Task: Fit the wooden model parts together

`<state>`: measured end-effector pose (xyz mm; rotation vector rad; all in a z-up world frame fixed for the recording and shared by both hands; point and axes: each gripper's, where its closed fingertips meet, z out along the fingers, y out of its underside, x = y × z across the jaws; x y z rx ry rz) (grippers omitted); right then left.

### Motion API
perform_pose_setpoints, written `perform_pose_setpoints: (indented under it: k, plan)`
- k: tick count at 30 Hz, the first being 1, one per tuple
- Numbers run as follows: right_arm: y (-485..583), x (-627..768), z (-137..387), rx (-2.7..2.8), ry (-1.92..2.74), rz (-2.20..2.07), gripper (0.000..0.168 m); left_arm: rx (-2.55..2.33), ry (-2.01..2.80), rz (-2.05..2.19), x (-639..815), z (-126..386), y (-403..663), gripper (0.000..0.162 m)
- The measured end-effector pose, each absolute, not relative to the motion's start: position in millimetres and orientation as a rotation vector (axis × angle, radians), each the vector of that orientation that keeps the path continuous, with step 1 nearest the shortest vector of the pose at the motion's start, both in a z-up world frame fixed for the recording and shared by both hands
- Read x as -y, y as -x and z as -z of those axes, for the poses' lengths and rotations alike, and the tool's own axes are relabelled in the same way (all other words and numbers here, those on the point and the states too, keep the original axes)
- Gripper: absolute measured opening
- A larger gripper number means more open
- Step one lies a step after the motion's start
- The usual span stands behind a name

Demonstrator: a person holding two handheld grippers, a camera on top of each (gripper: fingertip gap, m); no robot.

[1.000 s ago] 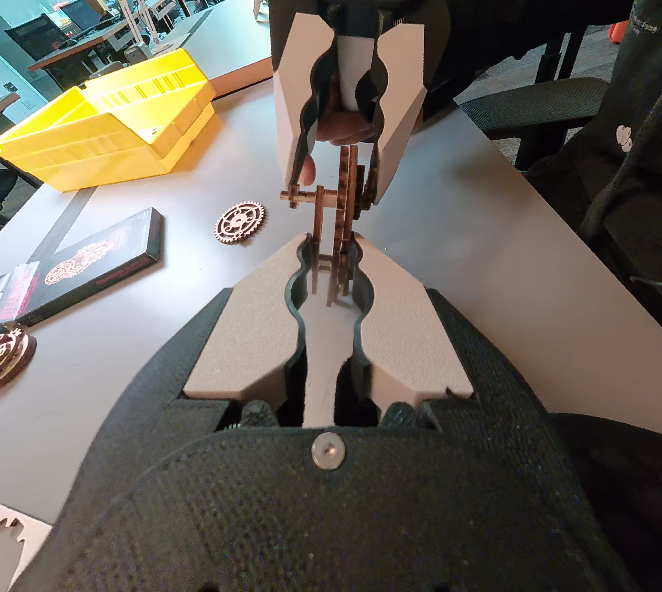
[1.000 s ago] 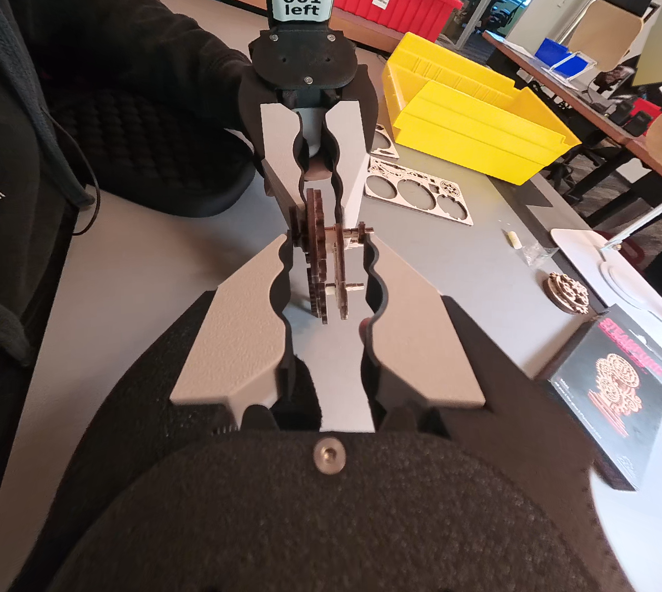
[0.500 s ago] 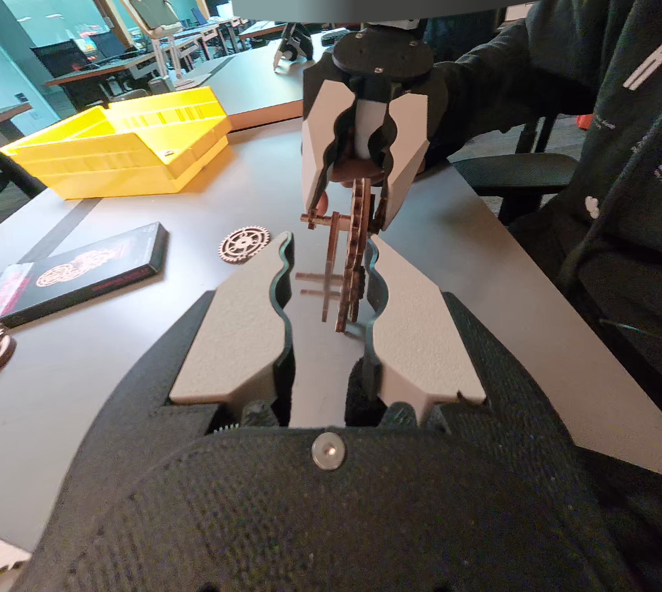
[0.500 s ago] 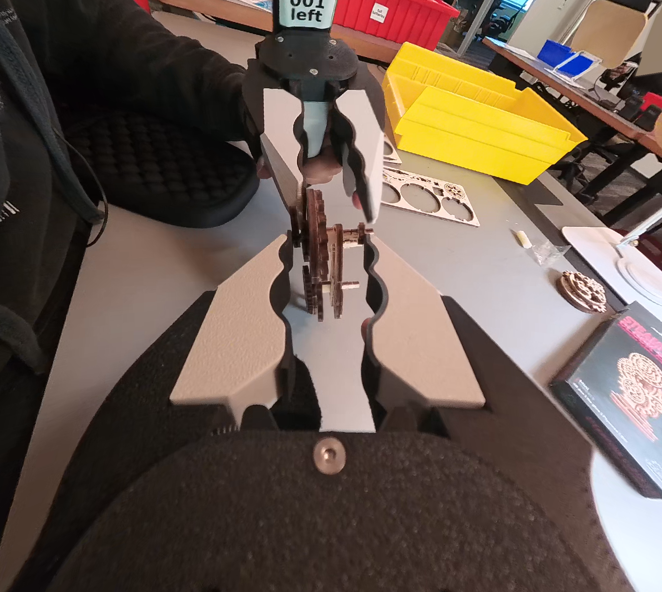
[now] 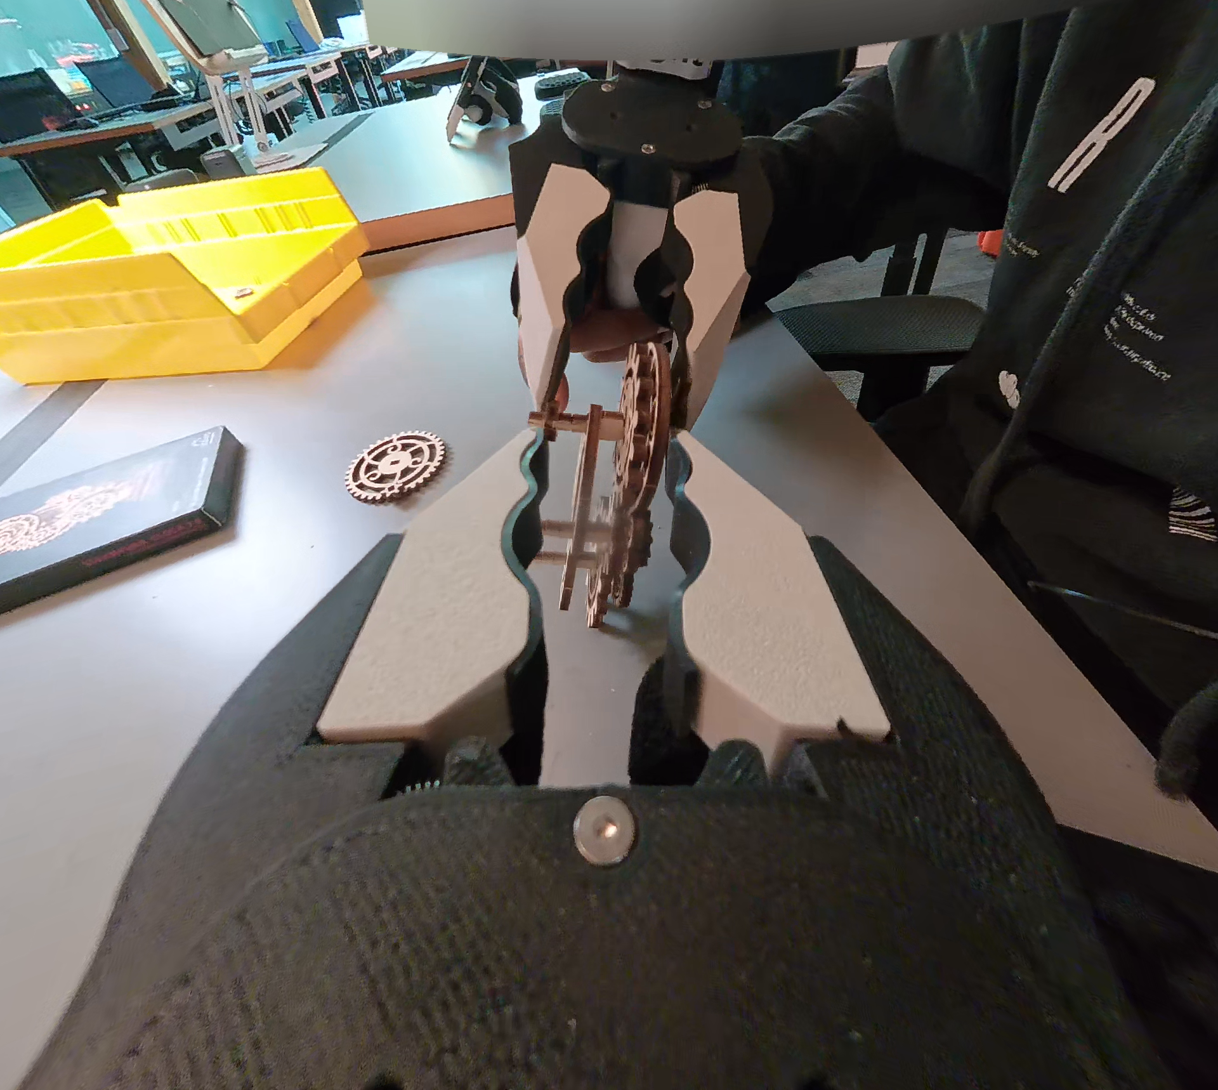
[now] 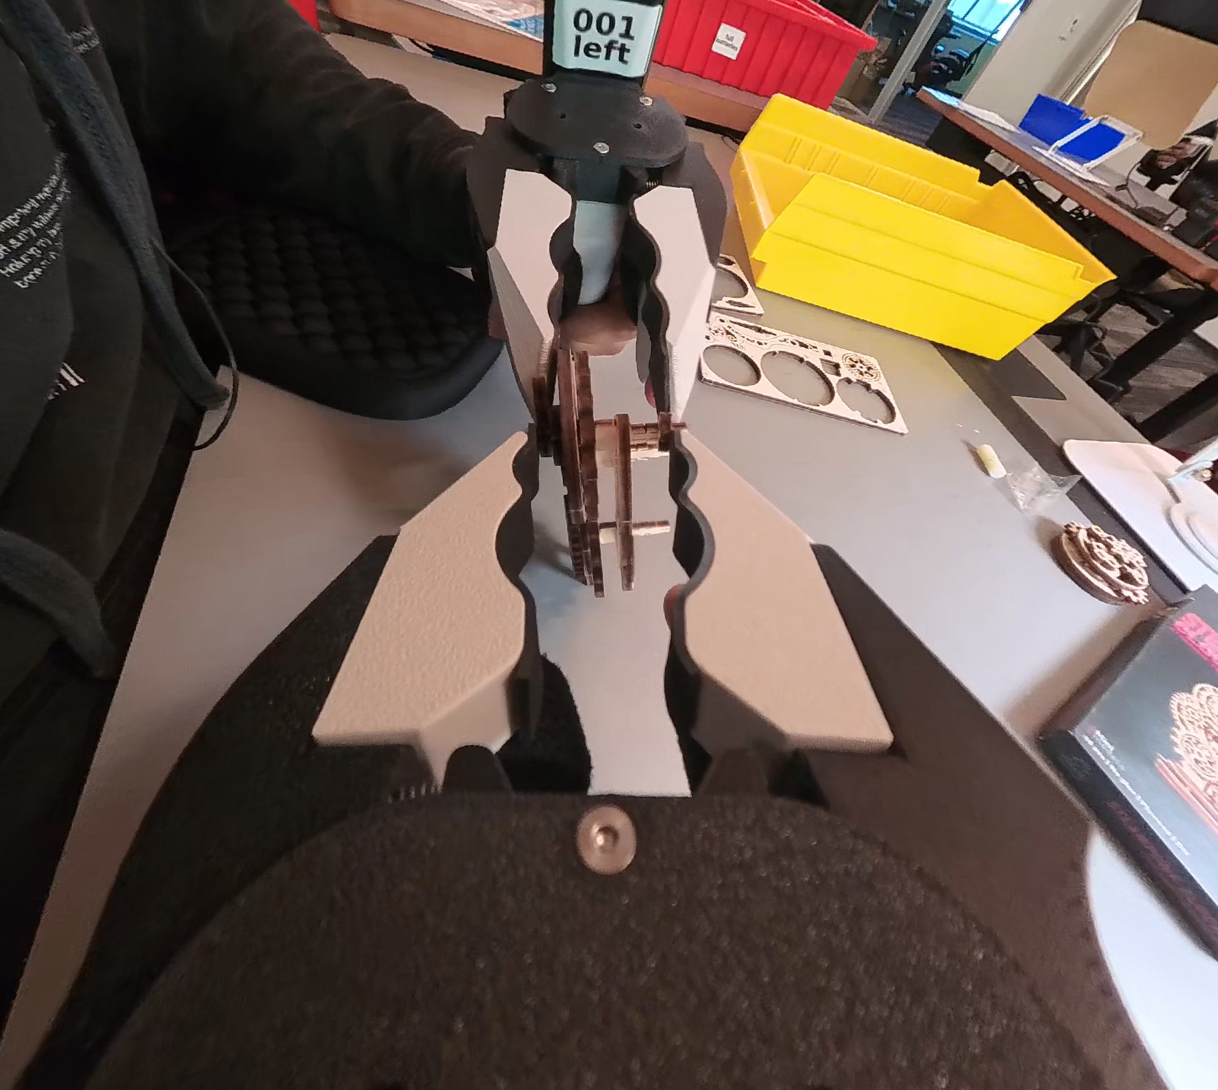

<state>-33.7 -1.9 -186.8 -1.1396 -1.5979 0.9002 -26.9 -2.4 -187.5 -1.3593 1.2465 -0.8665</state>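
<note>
Two yellow bins on a grey office table.

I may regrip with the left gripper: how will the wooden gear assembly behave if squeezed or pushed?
The wooden gear assembly looks like thin, pierced plates on slim axles, so probably light but fragile; a hard squeeze could snap a peg. The right gripper seems to pinch only its axle ends, so a push may swing it around that axle.
</note>
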Motion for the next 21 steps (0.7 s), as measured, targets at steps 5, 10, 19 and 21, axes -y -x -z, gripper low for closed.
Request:
perform_pose_setpoints:
  k: [5, 10, 19, 21]
  plan:
    - [34.6, 4.2, 186.9, 1.605, 1.145, -0.926, 0.038, -1.265, 1.362, 0.873, 5.0, 188.2, 27.0, 0.032]
    - [34.2, 5.8, 187.4, 1.596, 1.156, -0.933, 0.038, -1.277, 1.355, 0.857, 6.6, 188.8, 26.6, 0.031]
    - [33.9, 6.9, 187.9, 1.581, 1.156, -0.926, 0.038, -1.293, 1.343, 0.84, 7.9, 189.4, 26.3, 0.031]
    - [33.8, 6.9, 187.9, 1.578, 1.157, -0.928, 0.038, -1.293, 1.342, 0.842, 7.9, 189.5, 26.2, 0.031]
